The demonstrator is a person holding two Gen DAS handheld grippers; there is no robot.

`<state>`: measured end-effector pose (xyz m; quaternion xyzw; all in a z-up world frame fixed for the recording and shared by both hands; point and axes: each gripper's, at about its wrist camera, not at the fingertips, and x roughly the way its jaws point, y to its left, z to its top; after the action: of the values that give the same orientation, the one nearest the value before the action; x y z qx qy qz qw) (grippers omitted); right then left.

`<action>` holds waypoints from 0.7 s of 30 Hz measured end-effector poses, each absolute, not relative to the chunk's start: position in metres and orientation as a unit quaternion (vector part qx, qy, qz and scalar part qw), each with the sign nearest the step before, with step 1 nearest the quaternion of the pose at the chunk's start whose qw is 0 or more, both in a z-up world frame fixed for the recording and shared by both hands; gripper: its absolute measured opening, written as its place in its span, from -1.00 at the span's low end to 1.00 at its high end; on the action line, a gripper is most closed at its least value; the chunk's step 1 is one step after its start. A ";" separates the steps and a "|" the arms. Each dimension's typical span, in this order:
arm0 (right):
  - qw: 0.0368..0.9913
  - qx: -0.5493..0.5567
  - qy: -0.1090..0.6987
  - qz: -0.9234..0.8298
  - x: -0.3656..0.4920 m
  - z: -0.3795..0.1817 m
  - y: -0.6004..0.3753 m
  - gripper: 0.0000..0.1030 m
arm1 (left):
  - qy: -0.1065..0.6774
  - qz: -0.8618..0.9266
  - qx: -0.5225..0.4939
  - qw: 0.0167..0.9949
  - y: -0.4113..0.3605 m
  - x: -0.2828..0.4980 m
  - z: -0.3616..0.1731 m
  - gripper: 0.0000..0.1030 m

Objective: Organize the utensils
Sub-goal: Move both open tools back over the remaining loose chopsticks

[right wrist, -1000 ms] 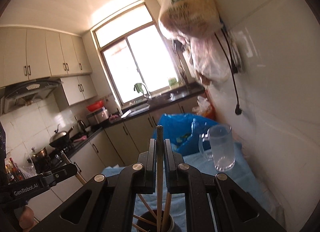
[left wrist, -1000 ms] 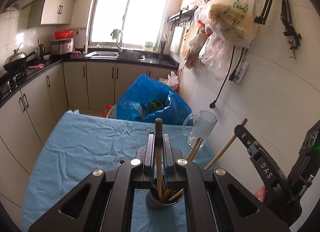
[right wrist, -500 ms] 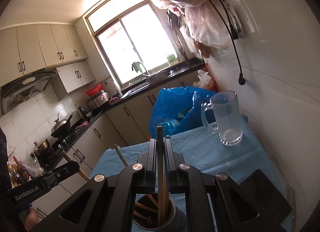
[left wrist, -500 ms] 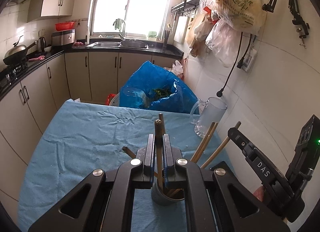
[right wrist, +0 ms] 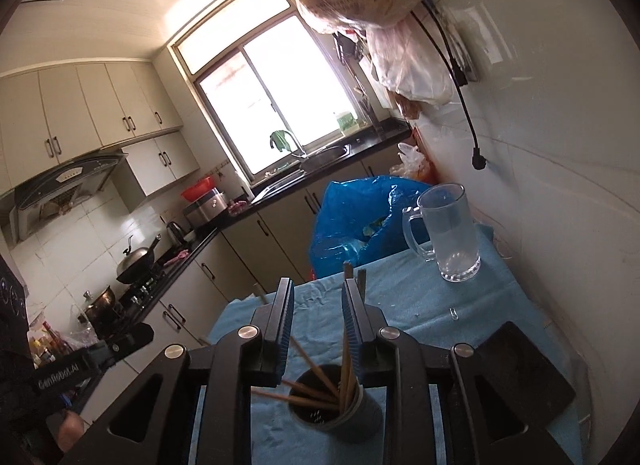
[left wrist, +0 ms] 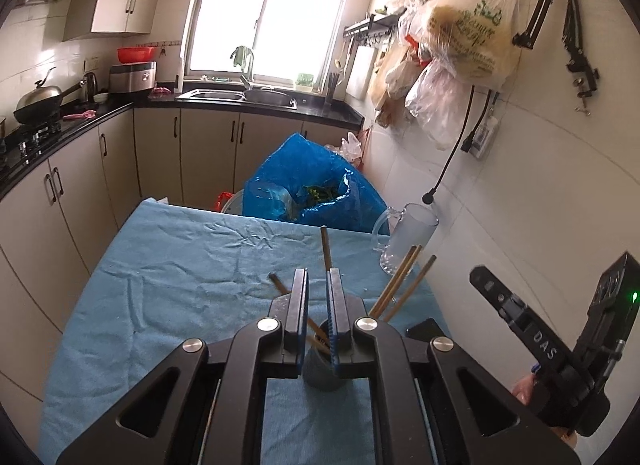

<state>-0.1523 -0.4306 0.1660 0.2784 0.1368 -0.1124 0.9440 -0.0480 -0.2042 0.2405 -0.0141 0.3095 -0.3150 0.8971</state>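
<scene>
A dark grey holder cup (right wrist: 340, 409) stands on the blue cloth (left wrist: 180, 265) with several wooden chopsticks (right wrist: 316, 375) fanned out in it. It also shows in the left wrist view (left wrist: 320, 373), with chopsticks (left wrist: 400, 285) leaning right. My left gripper (left wrist: 317, 281) is open just above the cup, empty, one chopstick standing between its jaws. My right gripper (right wrist: 316, 293) is open and empty over the cup. The right gripper's body shows at the right of the left wrist view (left wrist: 560, 353).
A clear glass mug (right wrist: 452, 233) stands at the cloth's far right by the tiled wall. A blue plastic bag (left wrist: 312, 189) sits beyond the far edge. A black flat object (right wrist: 520, 373) lies right of the cup. Kitchen counters run along the left.
Both grippers held a chopstick upright over the cup, lowered it in, then opened. The chopsticks now stand loose in the cup.
</scene>
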 end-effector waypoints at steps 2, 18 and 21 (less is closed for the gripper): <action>0.945 0.278 0.135 -0.107 -0.167 0.168 -0.420 -0.47 | 0.305 -0.315 -0.019 0.899 -0.189 -0.060 0.244 -0.60; 0.941 0.230 0.243 -0.047 -0.207 0.122 -0.293 -0.43 | 0.359 -0.237 -0.055 0.901 -0.029 -0.111 0.187 -0.55; 0.938 0.226 0.259 -0.031 -0.197 0.120 -0.282 -0.43 | 0.378 -0.220 -0.067 0.897 -0.005 -0.108 0.173 -0.55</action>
<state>-0.1966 -0.2816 0.1195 0.2265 0.2590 -0.0306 0.9384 -0.1085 -0.0050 0.1734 -0.0672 0.3780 -0.2202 0.8967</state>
